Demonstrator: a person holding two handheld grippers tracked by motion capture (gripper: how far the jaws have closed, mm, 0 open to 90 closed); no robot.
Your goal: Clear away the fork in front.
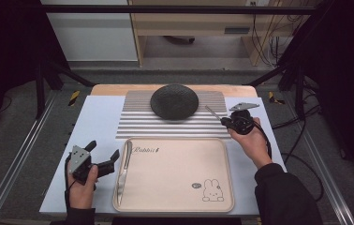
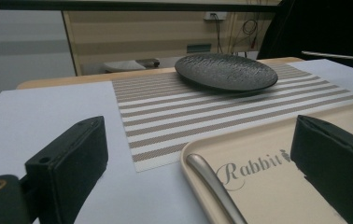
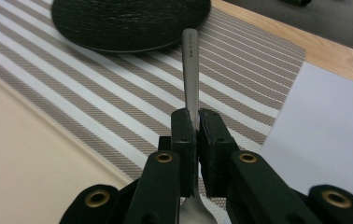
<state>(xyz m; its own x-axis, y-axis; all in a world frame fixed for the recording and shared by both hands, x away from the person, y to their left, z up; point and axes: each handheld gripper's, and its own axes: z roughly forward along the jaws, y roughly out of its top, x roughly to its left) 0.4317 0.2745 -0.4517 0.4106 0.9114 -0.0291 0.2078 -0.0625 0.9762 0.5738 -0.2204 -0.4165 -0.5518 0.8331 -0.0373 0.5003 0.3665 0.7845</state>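
Note:
My right gripper (image 1: 226, 121) is at the right edge of the striped placemat (image 1: 165, 125), shut on a metal utensil (image 1: 214, 114). In the right gripper view the jaws (image 3: 196, 126) pinch its stem, and the handle (image 3: 191, 70) points at the black plate (image 3: 128, 21). That black plate (image 1: 174, 101) rests on the far half of the placemat. A table knife (image 1: 122, 171) lies along the left side of the beige tray (image 1: 180, 187). My left gripper (image 1: 104, 150) stands open just left of the tray, nothing between its jaws (image 2: 198, 140), with the knife handle (image 2: 214, 186) ahead of them.
A white mat (image 1: 98, 117) covers the wooden table under the placemat and tray. The tray carries a "Rabbit" print and a small bunny drawing (image 1: 212, 191). Black frame posts and cables stand beyond the table's far corners.

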